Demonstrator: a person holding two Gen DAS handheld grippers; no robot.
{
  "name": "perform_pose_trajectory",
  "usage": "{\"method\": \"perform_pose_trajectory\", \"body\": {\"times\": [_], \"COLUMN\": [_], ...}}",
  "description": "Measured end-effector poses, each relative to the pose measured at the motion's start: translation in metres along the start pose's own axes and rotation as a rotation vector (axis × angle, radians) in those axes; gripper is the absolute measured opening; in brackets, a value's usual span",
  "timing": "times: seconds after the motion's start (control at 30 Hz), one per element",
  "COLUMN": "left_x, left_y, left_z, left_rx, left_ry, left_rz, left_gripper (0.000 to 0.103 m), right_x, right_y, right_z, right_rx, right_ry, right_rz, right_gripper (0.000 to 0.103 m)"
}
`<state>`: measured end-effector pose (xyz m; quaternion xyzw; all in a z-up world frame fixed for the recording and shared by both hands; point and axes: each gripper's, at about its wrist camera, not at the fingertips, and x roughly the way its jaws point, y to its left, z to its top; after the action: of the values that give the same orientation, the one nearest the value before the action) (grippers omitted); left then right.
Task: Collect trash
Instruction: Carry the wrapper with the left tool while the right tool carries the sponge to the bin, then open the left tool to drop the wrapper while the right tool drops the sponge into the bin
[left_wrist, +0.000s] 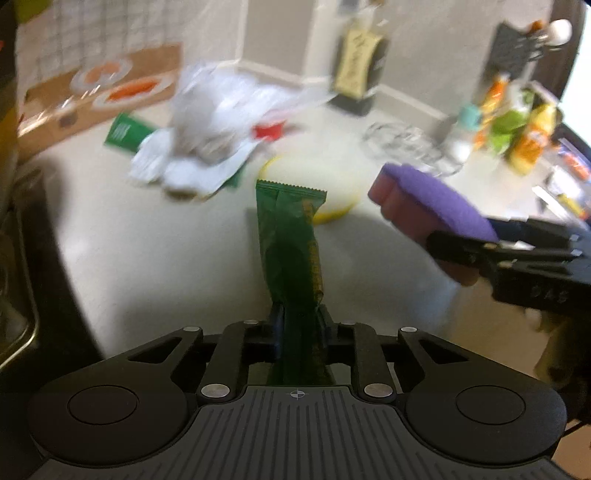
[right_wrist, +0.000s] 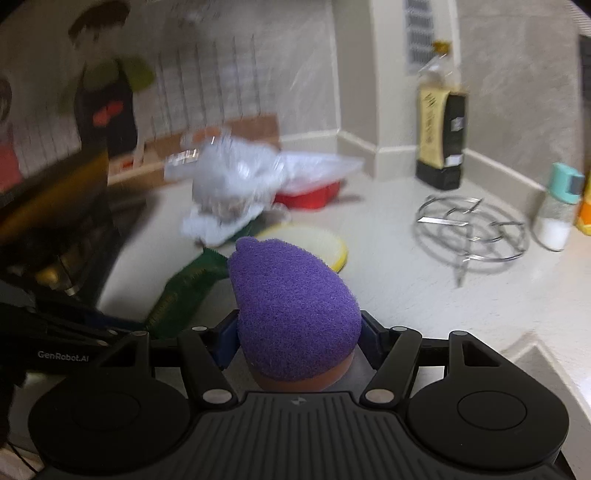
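Note:
My left gripper (left_wrist: 298, 314) is shut on a green snack wrapper (left_wrist: 291, 236) and holds it upright above the white counter (left_wrist: 155, 258). The wrapper also shows at the left of the right wrist view (right_wrist: 184, 288). My right gripper (right_wrist: 299, 328) is shut on a purple and pink sponge (right_wrist: 291, 306), which also shows in the left wrist view (left_wrist: 432, 203). A heap of clear plastic bag and white paper (left_wrist: 207, 136) lies further back, with a red container (right_wrist: 310, 195) behind it and a yellow-rimmed round lid (right_wrist: 314, 240) in front.
A green packet (left_wrist: 123, 133) lies left of the heap. A cardboard box with lids (left_wrist: 92, 96) stands at the back left. A dark bottle (right_wrist: 441, 129), a wire trivet (right_wrist: 472, 229), a salt shaker (right_wrist: 557, 210) and coloured packets (left_wrist: 517, 125) stand on the right. A sink (left_wrist: 14, 295) is at the left.

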<state>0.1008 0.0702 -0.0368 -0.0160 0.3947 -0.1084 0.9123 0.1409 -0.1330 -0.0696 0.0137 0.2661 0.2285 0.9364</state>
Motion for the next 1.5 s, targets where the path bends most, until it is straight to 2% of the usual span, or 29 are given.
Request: {"method": "perform_pose_trajectory", "body": {"times": [0.13,0.23,0.3,0.43,0.57,0.63,0.67,0.73,0.9,1.0,1.07,1.17,1.27,1.33,1.37,1.43,1.5], "left_x": [-0.011,-0.002,0.016,0.074,0.161,0.212,0.241,0.288,0.387,0.429,0.443,0.443,0.43,0.419,0.419,0.433,0.449], "left_y": [-0.046,-0.089,-0.117,-0.162,-0.195,-0.202,-0.204,-0.207,-0.204,-0.19,-0.188,-0.179,-0.167,-0.168,-0.173,-0.182,-0.175], "left_z": [0.013,0.014,0.006,-0.027,-0.09,-0.125,-0.146,-0.178,-0.237,-0.264,-0.271,-0.268,-0.263,-0.26,-0.261,-0.271,-0.282], "left_rx": [0.083,0.15,0.183,0.188,0.125,0.067,0.029,-0.01,-0.169,-0.315,-0.324,-0.305,-0.344,-0.295,-0.227,-0.156,-0.276], "left_ry": [-0.028,0.012,0.067,0.235,0.499,0.626,0.691,0.771,0.861,0.909,0.882,0.811,0.753,0.694,0.706,0.807,0.877], "left_rz": [-0.114,-0.228,-0.297,-0.378,-0.433,-0.42,-0.39,-0.314,-0.204,-0.199,-0.191,-0.183,-0.229,-0.247,-0.213,-0.128,-0.102], "left_gripper": [0.021,0.021,0.021,0.021,0.021,0.021,0.021,0.021,0.024,0.029,0.034,0.035,0.035,0.037,0.037,0.037,0.037], "right_x": [-0.038,-0.067,-0.086,-0.105,-0.102,-0.097,-0.094,-0.084,-0.065,-0.057,-0.055,-0.052,-0.038,-0.028,-0.023,-0.015,-0.002], "right_y": [-0.031,-0.06,-0.079,-0.113,-0.143,-0.153,-0.157,-0.163,-0.173,-0.18,-0.182,-0.185,-0.186,-0.181,-0.18,-0.178,-0.178], "right_z": [-0.012,-0.036,-0.06,-0.125,-0.207,-0.246,-0.266,-0.3,-0.35,-0.357,-0.359,-0.372,-0.374,-0.372,-0.371,-0.367,-0.368], "right_rx": [0.098,0.167,0.194,0.255,0.397,0.457,0.49,0.538,0.549,0.547,0.529,0.492,0.461,0.423,0.401,0.36,0.329], "right_ry": [-0.046,-0.042,-0.019,0.124,0.357,0.449,0.493,0.581,0.676,0.69,0.684,0.691,0.712,0.717,0.719,0.731,0.757], "right_rz": [-0.069,-0.162,-0.242,-0.382,-0.445,-0.455,-0.455,-0.461,-0.445,-0.433,-0.408,-0.4,-0.381,-0.361,-0.355,-0.351,-0.352], "right_gripper": [0.065,0.065,0.065,0.065,0.065,0.065,0.065,0.065,0.065,0.065,0.065,0.065,0.065,0.065,0.065,0.065,0.065]}}
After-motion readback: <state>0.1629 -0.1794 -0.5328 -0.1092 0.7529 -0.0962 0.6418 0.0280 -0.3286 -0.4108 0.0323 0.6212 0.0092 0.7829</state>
